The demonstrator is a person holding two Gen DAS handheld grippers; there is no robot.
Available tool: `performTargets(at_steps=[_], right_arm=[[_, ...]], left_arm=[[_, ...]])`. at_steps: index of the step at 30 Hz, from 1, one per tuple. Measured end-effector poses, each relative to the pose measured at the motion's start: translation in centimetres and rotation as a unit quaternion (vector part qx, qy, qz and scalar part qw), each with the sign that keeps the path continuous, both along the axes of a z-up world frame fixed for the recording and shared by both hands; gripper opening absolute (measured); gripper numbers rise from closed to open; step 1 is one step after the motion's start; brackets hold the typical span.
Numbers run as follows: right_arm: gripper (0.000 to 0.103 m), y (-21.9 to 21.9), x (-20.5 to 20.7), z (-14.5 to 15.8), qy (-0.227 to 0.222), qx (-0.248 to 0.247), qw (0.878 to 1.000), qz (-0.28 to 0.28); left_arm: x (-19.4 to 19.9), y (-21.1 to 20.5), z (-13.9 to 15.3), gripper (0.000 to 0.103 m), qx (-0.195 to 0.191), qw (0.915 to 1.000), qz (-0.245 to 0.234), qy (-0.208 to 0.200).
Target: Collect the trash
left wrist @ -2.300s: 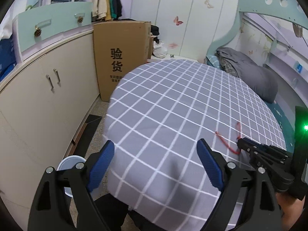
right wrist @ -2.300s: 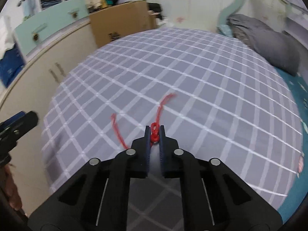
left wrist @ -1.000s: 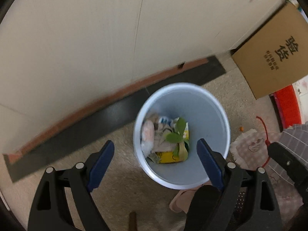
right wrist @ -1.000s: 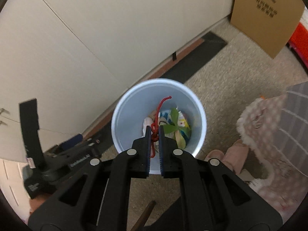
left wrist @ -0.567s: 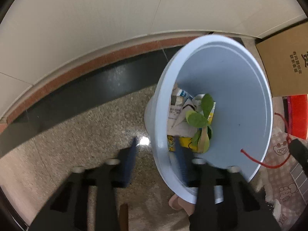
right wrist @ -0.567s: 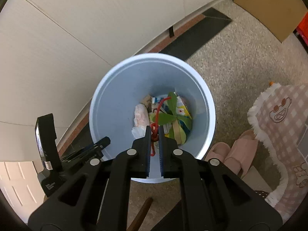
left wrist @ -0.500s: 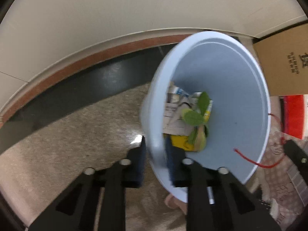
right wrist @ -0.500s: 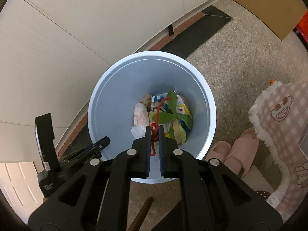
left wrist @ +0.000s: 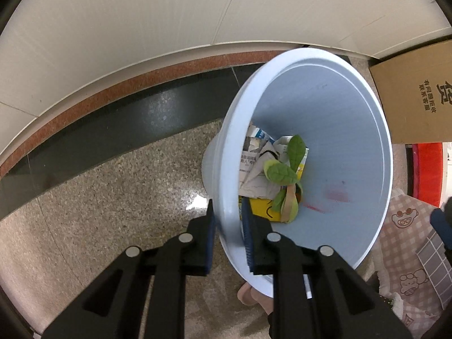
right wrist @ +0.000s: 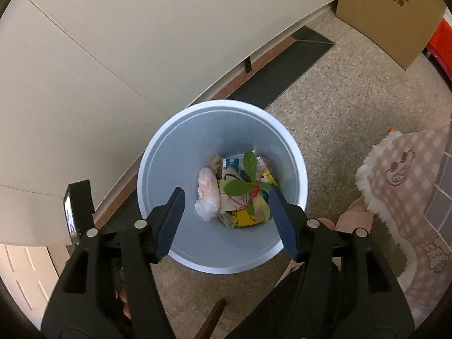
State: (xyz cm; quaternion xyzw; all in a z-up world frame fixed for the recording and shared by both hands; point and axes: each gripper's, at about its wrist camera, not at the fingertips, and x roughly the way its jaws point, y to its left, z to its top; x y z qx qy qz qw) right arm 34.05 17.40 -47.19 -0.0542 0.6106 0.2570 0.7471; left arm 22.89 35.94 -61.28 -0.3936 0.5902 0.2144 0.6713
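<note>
A pale blue trash bin (left wrist: 339, 107) stands on the floor and holds paper scraps, a yellow packet and green leaves (left wrist: 285, 169). My left gripper (left wrist: 228, 223) is shut on the bin's near rim, one finger outside and one inside. A blurred red string (left wrist: 325, 202) shows inside the bin. In the right wrist view my right gripper (right wrist: 226, 212) is open and empty right above the bin (right wrist: 169, 152). The red string (right wrist: 255, 190) lies on the leaves (right wrist: 240, 186) in the bin.
Cream cabinet doors (right wrist: 113, 42) stand behind the bin. A cardboard box (right wrist: 389, 8) stands at upper right, a red item (left wrist: 426, 172) beside it. A pink checked mat (right wrist: 404, 192) and pink slippers (right wrist: 356, 214) lie to the right on the speckled floor.
My right gripper has opened and the red string has dropped into the bin. My left gripper has closed on the bin's rim. Earlier both moved from the bed to the bin.
</note>
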Motion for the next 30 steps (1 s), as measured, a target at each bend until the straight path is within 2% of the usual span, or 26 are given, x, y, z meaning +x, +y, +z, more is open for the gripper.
performTargets(at_steps=[2, 4, 5, 6, 7, 9, 12, 16, 20, 22, 27, 28, 30], right_arm=[[0.061, -0.3, -0.1, 0.9, -0.007, 0.0, 1.0, -0.003], [0.061, -0.8, -0.4, 2.3, -0.017, -0.003, 1.0, -0.008], [0.061, -1.1, -0.6, 3.2, -0.025, -0.005, 1.0, -0.012], [0.061, -1.4, -0.8, 3.9, -0.034, -0.008, 0.999, -0.014], [0.062, -1.7, -1.2, 5.2, -0.048, -0.014, 0.999, -0.017], [0.062, -2.4, -1.7, 6.9, -0.064, -0.018, 0.998, -0.023], [0.063, -3.7, -3.2, 11.1, -0.1, -0.019, 0.994, -0.04], [0.068, -5.3, -5.9, 17.3, -0.153, -0.005, 0.987, -0.057], [0.071, -7.8, -9.8, 24.6, -0.217, 0.019, 0.973, -0.074], [0.073, -9.3, -11.8, 27.8, -0.246, 0.026, 0.965, -0.082], [0.076, -14.2, -17.4, 35.7, -0.323, 0.042, 0.939, -0.114], [0.078, -15.1, -18.5, 37.0, -0.337, 0.044, 0.933, -0.12], [0.079, -17.1, -20.7, 39.6, -0.361, 0.052, 0.921, -0.135]], left_arm=[[-0.1, 0.1, 0.4, 0.02, 0.004, 1.0, 0.007, -0.001], [-0.2, 0.3, 1.3, 0.026, 0.014, 0.9999, 0.009, 0.004], [-0.2, 0.4, 1.8, 0.042, 0.017, 0.9998, 0.008, 0.008], [-0.3, 0.6, 2.5, 0.052, 0.021, 0.9997, 0.009, 0.007], [-0.5, 0.6, 3.7, 0.054, 0.031, 0.9995, 0.009, 0.0], [-0.9, 0.6, 6.3, 0.066, 0.048, 0.9988, 0.0, -0.015], [-1.3, 0.3, 10.2, 0.068, 0.062, 0.9971, -0.011, -0.044], [-1.7, -1.1, 18.1, 0.073, 0.101, 0.9885, -0.051, -0.1], [-2.9, -3.4, 26.7, 0.078, 0.159, 0.9685, -0.089, -0.17], [-4.2, -5.4, 31.7, 0.078, 0.215, 0.9499, -0.1, -0.203], [-7.1, -9.8, 40.1, 0.078, 0.251, 0.9195, -0.14, -0.268], [-8.0, -11.0, 42.1, 0.078, 0.261, 0.9099, -0.15, -0.285], [-9.4, -12.8, 44.9, 0.08, 0.275, 0.8976, -0.163, -0.304]])
